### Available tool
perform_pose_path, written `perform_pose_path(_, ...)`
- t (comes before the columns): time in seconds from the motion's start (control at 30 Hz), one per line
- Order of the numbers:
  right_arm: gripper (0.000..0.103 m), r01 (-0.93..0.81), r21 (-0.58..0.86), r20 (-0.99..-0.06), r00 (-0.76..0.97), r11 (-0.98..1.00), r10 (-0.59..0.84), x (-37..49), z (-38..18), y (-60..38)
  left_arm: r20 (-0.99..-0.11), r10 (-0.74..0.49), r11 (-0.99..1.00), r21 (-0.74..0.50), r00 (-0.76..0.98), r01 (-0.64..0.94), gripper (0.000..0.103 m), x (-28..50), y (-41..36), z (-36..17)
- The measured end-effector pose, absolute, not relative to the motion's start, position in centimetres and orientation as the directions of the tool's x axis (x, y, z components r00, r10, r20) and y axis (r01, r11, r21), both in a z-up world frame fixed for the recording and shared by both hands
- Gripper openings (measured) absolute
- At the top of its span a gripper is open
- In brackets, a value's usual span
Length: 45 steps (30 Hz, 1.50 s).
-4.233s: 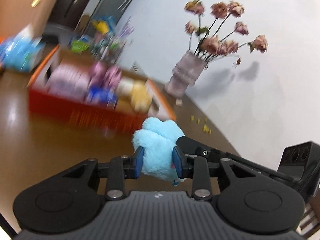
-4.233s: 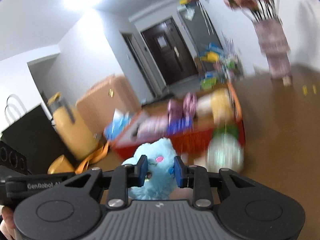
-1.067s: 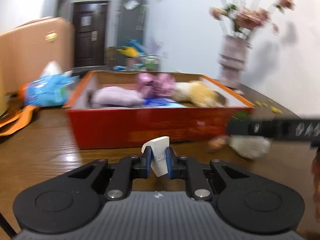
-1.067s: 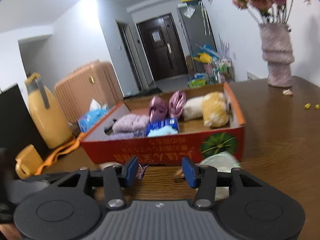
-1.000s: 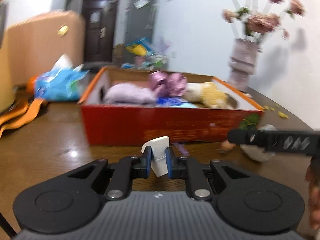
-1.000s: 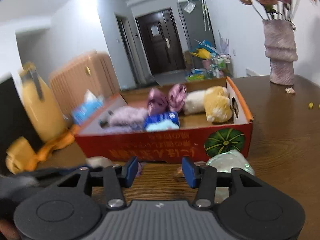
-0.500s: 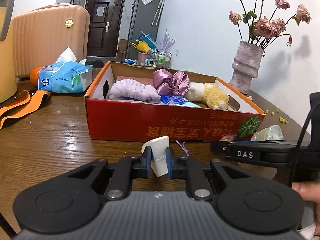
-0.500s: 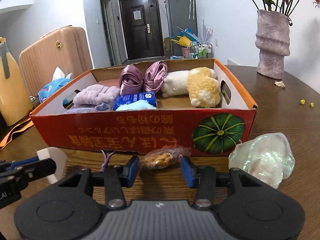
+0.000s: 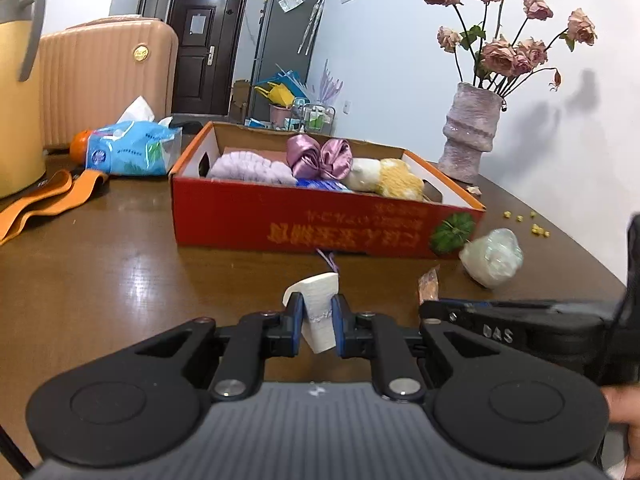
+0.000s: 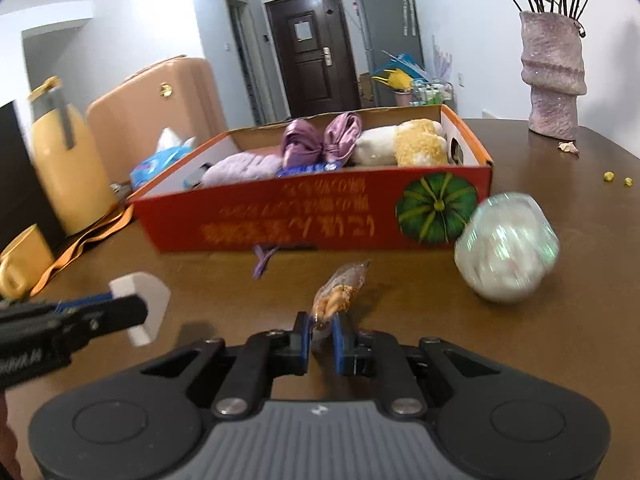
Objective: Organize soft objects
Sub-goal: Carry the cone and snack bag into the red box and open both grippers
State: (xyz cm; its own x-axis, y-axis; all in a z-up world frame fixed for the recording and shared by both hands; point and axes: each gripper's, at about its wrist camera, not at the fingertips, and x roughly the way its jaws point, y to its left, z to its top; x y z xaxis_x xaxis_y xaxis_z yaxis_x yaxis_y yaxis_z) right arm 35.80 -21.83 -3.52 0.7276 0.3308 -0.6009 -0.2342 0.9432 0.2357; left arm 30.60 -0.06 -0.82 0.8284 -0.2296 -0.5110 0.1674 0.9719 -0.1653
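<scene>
- I am working over a dark brown wood-grain counter [image 9: 100, 272] with a glossy sheen; white walls, a dark door [image 9: 202, 50] and a grey fridge [image 9: 286, 44] lie at the far end of the room.
- A ribbed peach suitcase [image 9: 104, 76] and a yellow jug [image 10: 66, 160] stand far left; a rough, twisted pinkish vase [image 9: 472, 132] of dried roses stands far right.
- My left gripper [image 9: 316, 322] pinches a white sponge wedge [image 9: 318, 304], smooth and matte, above the near counter.
- My right gripper [image 10: 320, 336] is closing its jaws on a clear crinkly snack packet [image 10: 340, 292] with orange-brown pieces inside; the pads already press its near end.
- A red cardboard box [image 9: 320, 228] sits mid-counter, printed with yellow characters seen upside down and a green pumpkin; I cannot read the writing.
- Inside it lie a lilac fuzzy headband [image 9: 248, 168], a satin mauve bow [image 9: 320, 156] and a cream-and-yellow plush toy [image 9: 388, 178].
- A shiny, iridescent wrapped bundle [image 9: 492, 256] rests just right of the box's near corner.
- A blue tissue pack [image 9: 128, 152] lies left of the box, lettering too small to read.
- "DAS" shows on the right gripper's side in the left view.
</scene>
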Motion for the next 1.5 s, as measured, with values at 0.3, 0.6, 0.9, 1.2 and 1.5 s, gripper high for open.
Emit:
perform_pose_path(0.3,0.011,-0.284,0.259,-0.545,0.746,0.923,0.382,28.4,-1.4,-24.1,-0.487,-0.245,0.969,-0.140,0.838,0.203,0.016,27.9,-1.6,0.9)
perform_pose_path(0.6,0.011,-0.353,0.169,-0.472,0.791,0.920,0.390,34.4,4.2,-26.1,-0.446,-0.364,0.931,-0.190,0.818,0.310,0.016,35.6,-3.8,4.9)
perform_pose_path(0.9,0.012,-0.389,0.076,-0.599,0.718,0.918,0.354,50.7,3.7,-23.0,-0.550,-0.351,0.935,-0.163,0.758,0.315,0.018,53.1,-8.5,5.4)
perform_pose_path(1.2,0.026,-0.401,0.070,-0.664,0.664,0.914,0.342,55.8,0.2,-21.5,-0.622,-0.332,0.941,-0.167,0.709,0.294,0.039,58.5,-8.3,2.3)
perform_pose_path(1.5,0.038,-0.321,0.045,-0.572,0.768,0.946,0.288,52.0,6.4,-25.7,-0.564,-0.252,0.965,-0.087,0.786,0.247,0.043,54.0,-6.1,6.8)
